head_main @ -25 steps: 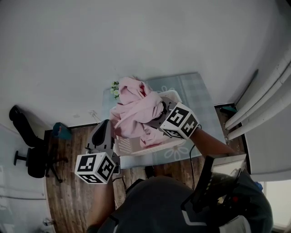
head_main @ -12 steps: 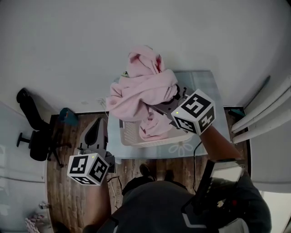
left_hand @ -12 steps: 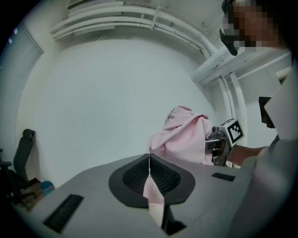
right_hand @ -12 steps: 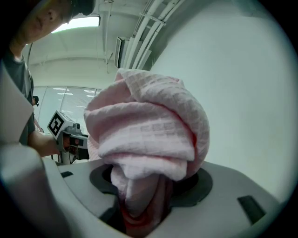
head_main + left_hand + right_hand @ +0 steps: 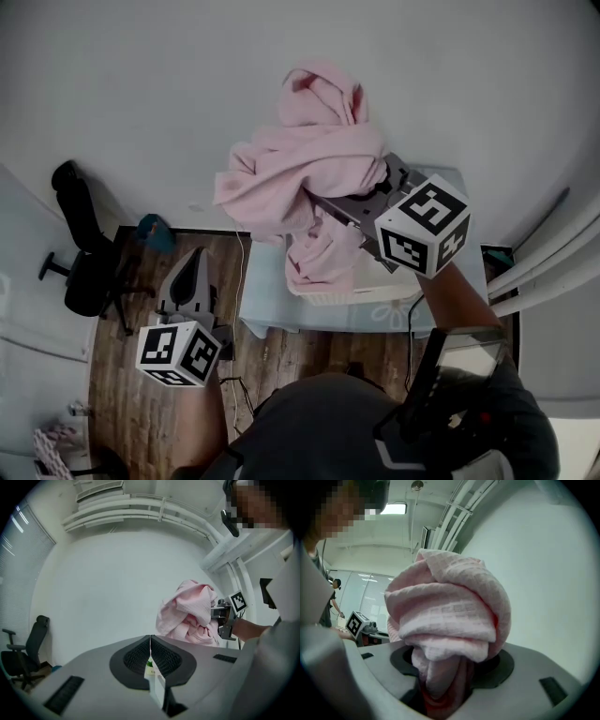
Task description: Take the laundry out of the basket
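- Head view: the right gripper (image 5: 361,202) holds the pink laundry (image 5: 300,173) bunched high above the white basket (image 5: 370,292). I judge it is held that high so the trailing folds come free of the rim. The lowest fold hangs down at the basket's edge, and from this angle it is hard to say whether it has cleared it. The basket looks like stiff slatted plastic and sits on a pale table (image 5: 272,314). The left gripper (image 5: 192,277) hangs off to the side over the wooden floor, well apart from the cloth, probably to keep out of the way.
- Left gripper view: the left gripper (image 5: 150,638) has its ribbed dark pads pressed together with nothing clamped between them. The laundry (image 5: 187,613) shows beyond as a soft, rumpled heap.
- Right gripper view: the right gripper (image 5: 443,688) has its jaws pinched on a thick gather of the laundry (image 5: 450,616). The cloth is a waffle-weave fabric, limp and heavy, and it folds over the jaws in rounded rolls.
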